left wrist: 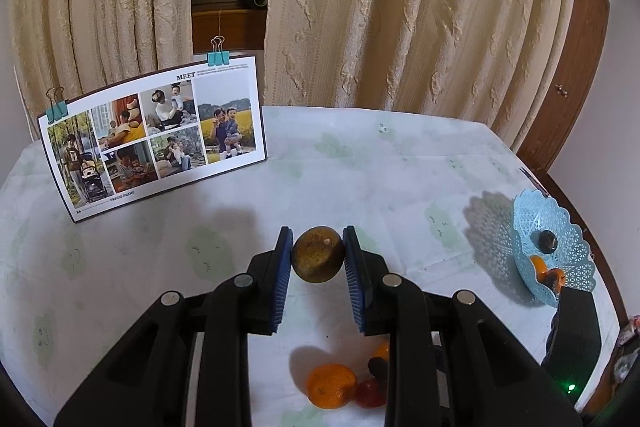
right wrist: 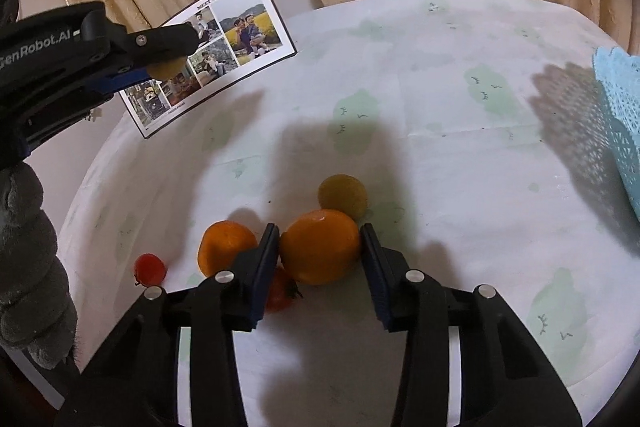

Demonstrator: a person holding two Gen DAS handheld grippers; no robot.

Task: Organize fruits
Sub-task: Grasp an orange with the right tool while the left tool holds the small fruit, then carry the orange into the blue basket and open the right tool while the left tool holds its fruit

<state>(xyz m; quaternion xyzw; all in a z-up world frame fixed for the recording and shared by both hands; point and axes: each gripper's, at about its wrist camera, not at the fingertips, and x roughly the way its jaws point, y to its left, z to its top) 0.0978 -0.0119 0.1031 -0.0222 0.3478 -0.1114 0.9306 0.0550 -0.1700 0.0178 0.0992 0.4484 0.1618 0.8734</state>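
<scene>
My left gripper [left wrist: 318,251] is shut on a brownish-green round fruit [left wrist: 318,254] and holds it above the table; it also shows in the right wrist view [right wrist: 166,67]. My right gripper [right wrist: 320,251] has its jaws on either side of a large orange [right wrist: 320,247] that rests on the table, the left pad touching it, the right pad at its edge. Beside it lie a second orange [right wrist: 224,247], a yellow fruit [right wrist: 343,195] and two small red tomatoes [right wrist: 149,269] [right wrist: 280,289]. A light blue lace basket [left wrist: 554,247] holds a dark fruit and orange pieces.
A clipped photo board [left wrist: 154,139] stands at the table's back left. Cream curtains [left wrist: 400,7] hang behind the round table, which has a pale printed cloth [right wrist: 440,107]. The basket sits near the right edge [right wrist: 618,115]. A gloved hand [right wrist: 28,267] holds the left gripper.
</scene>
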